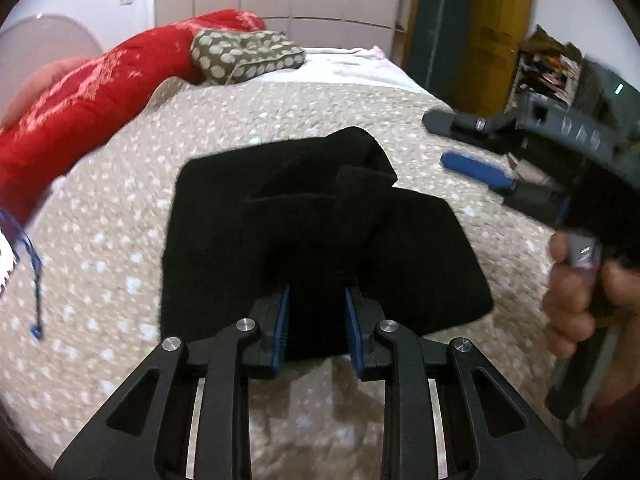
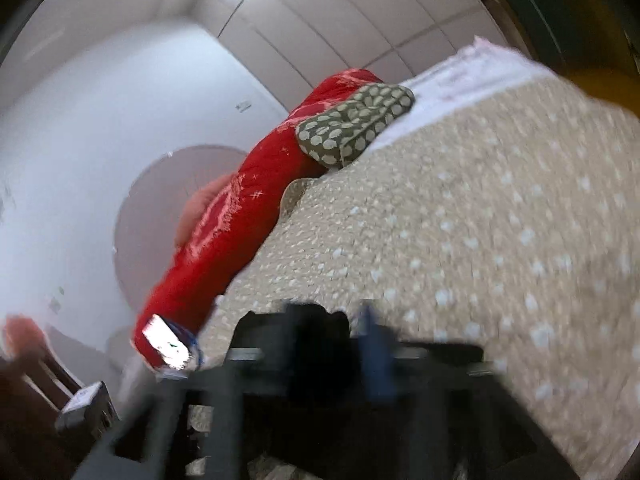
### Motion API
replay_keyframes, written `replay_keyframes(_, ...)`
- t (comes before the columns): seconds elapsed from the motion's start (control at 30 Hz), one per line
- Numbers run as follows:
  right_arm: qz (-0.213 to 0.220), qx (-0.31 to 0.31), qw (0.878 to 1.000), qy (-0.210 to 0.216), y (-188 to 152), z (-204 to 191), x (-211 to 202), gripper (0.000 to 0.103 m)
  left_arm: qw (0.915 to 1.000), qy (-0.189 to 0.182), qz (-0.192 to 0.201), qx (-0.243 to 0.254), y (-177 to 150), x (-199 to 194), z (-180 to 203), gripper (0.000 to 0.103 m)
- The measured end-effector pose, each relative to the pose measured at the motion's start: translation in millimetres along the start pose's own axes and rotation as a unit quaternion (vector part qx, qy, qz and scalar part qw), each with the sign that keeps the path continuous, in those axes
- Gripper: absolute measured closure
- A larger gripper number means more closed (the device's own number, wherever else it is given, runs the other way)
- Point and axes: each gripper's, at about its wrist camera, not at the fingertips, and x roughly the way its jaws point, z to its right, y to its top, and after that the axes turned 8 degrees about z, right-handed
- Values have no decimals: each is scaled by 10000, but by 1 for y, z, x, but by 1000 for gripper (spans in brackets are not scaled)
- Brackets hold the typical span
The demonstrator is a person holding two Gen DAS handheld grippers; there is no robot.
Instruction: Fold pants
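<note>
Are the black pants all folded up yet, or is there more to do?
Nearly done. The black pants already lie in a compact bundle on the dotted bedspread, though one flap on top sticks up unevenly. The left gripper is pinching the bundle's near edge. The right gripper hangs open off to the side, holding nothing. What seems left: flattening that top flap and letting go.

Bed (image 1: 120, 208) is carrying folded black pants (image 1: 320, 232) at centre, red blanket (image 1: 100, 92) at 10 o'clock, spotted pillow (image 1: 244, 56) at 11 o'clock.
</note>
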Motion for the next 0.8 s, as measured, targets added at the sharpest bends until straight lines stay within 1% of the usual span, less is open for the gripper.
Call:
replay_keyframes(0.03, -24, 79, 10000, 43, -2, 2, -1, 51, 10000, -5, -44, 10, 2, -5, -4, 78)
replay_keyframes(0.07, -90, 158, 9998, 108, -4, 4, -1, 51, 10000, -47, -70, -12, 2, -10, -9, 71)
replay_keyframes(0.1, -181, 221, 9994, 185, -7, 4, 0, 51, 9998, -124, -93, -87, 3, -15, -17, 61)
replay_keyframes(0.13, -286, 270, 9988, 283, -11, 1, 3, 51, 9998, -133, -77, -141, 4, -19, -23, 57)
replay_keyframes(0.2, -512, 379, 9972, 401, -21, -4, 13, 47, 9998, -30, 74, -201, 3, -31, -32, 56)
replay_keyframes(0.23, -613, 429, 9964, 410, -24, -6, 18, 45, 9997, -8, 176, -140, 3, -37, -31, 56)
replay_keyframes(0.3, -638, 535, 9951, 536, -26, -9, 22, 43, 9994, -257, 213, -5, 2, -42, -28, 42)
replay_keyframes(0.37, -544, 702, 9945, 549, -26, -8, 22, 37, 9993, -359, 133, 1, -1, -38, -25, 42)
replay_keyframes(0.43, -476, 743, 9951, 437, -25, -8, 23, 36, 9993, -375, 39, -84, -2, -33, -29, 42)
replay_keyframes(0.5, -602, 755, 9950, 265, -24, -7, 27, 35, 9991, -388, 33, -196, -4, -32, -35, 42)
replay_keyframes(0.57, -763, 781, 9937, 268, -27, -7, 39, 35, 9992, -317, -26, -226, -7, -30, -38, 42)
replay_keyframes(0.67, -891, 822, 9923, 253, -29, -12, 58, 35, 9993, -202, -139, -274, -12, -26, -46, 42)
replay_keyframes(0.73, -895, 842, 9923, 148, -29, -15, 63, 33, 9992, -72, -239, -307, -17, -20, -54, 42)
replay_keyframes(0.8, -921, 742, 9930, 55, -31, -21, 73, 33, 9986, -55, -345, -409, -20, -14, -59, 42)
